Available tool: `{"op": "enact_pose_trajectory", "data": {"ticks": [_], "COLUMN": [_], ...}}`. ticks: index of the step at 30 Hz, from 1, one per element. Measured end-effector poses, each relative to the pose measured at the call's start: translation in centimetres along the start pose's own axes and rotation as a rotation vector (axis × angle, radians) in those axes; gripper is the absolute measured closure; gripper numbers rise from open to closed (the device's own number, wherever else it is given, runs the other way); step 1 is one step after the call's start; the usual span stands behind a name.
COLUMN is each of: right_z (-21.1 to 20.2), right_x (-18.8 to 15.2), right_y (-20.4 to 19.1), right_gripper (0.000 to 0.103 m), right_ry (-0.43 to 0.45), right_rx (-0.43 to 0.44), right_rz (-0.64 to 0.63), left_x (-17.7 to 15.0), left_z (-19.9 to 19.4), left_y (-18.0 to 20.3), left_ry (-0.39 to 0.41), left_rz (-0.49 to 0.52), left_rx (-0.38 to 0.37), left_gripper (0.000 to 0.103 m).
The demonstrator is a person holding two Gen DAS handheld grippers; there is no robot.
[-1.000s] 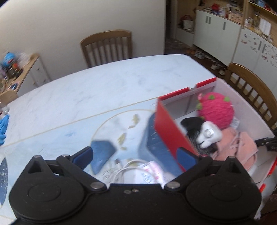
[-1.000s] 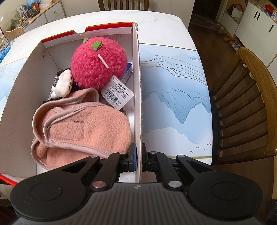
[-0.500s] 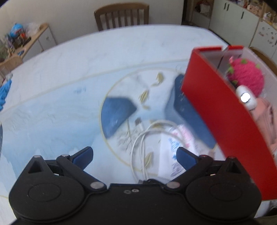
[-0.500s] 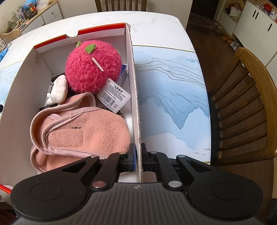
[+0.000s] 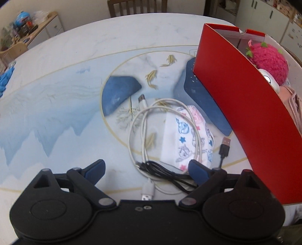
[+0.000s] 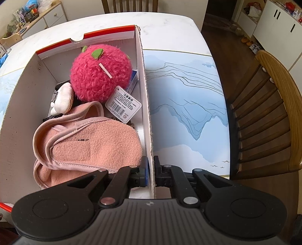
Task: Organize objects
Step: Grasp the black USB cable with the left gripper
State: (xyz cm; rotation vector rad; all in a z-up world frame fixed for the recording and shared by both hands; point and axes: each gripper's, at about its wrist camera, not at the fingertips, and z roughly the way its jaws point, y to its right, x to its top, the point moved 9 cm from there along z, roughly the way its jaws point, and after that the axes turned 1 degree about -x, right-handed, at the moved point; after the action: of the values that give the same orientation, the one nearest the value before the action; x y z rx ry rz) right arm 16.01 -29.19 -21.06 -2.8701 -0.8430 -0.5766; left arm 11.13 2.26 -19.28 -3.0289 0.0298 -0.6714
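A coiled white cable (image 5: 139, 132) and a black USB cable (image 5: 169, 172) lie on the table mat beside a patterned face mask (image 5: 188, 135). My left gripper (image 5: 146, 167) hovers low over the cables; its jaws are closing, with the cable ends between them and the pads touching nothing. The red cardboard box (image 5: 245, 101) stands to the right. In the right wrist view my right gripper (image 6: 150, 172) is shut on the box's right wall (image 6: 145, 94). Inside lie a pink plush ball (image 6: 101, 74), a pink fleece cloth (image 6: 88, 145) and a small white plush (image 6: 63, 99).
The marble table (image 5: 94, 43) carries a blue printed mat (image 6: 188, 105). Wooden chairs stand at the far side (image 5: 135, 6) and at the right (image 6: 268, 113). A side cabinet with clutter (image 5: 28, 26) is at the back left. White cupboards (image 6: 279, 22) line the right wall.
My left gripper has sunk toward the table and tilted down, bringing the cables and mask between its fingers. The box shifted a little in the right wrist view; the right gripper keeps its grip.
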Motion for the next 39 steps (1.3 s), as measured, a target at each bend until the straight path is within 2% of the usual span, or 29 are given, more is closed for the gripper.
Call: {"op": "enact_pose_trajectory", "data": {"ticks": [2,8,12,17,21,26,32,39], "right_z": [0.0,0.0,0.0,0.0,0.0,0.0,0.0,0.0], "right_x": [0.0,0.0,0.0,0.0,0.0,0.0,-0.1,0.0], "right_y": [0.0,0.0,0.0,0.0,0.0,0.0,0.1,0.0], "right_gripper": [0.099,0.099,0.099,0.099,0.099,0.099,0.099,0.099], "right_ry": [0.001,0.001,0.001,0.002,0.002,0.003,0.003,0.004], "right_rx": [0.001,0.000,0.000,0.000,0.001,0.001,0.001,-0.001], "right_rz": [0.002,0.001,0.001,0.001,0.003,0.003,0.002,-0.001], "left_x": [-0.3,-0.3,-0.1,-0.1,-0.1,0.1,0.4,2.0], "left_z": [0.1,0.2,0.2,0.3,0.1,-0.6,-1.7,-4.9], "left_y": [0.0,0.0,0.5,0.4,0.3,-0.1,-0.4,0.6], "left_ry": [-0.007,-0.015,-0.018,-0.029,-0.032,-0.027,-0.003,0.054], "left_rz": [-0.023,-0.081,-0.086,-0.093,-0.093,-0.093,-0.092,-0.088], "left_rx": [-0.002,-0.013,-0.029,-0.012,-0.003,-0.014,-0.027,-0.114], "left_gripper": [0.021,0.036,0.050,0.067,0.070,0.088,0.092,0.095]}}
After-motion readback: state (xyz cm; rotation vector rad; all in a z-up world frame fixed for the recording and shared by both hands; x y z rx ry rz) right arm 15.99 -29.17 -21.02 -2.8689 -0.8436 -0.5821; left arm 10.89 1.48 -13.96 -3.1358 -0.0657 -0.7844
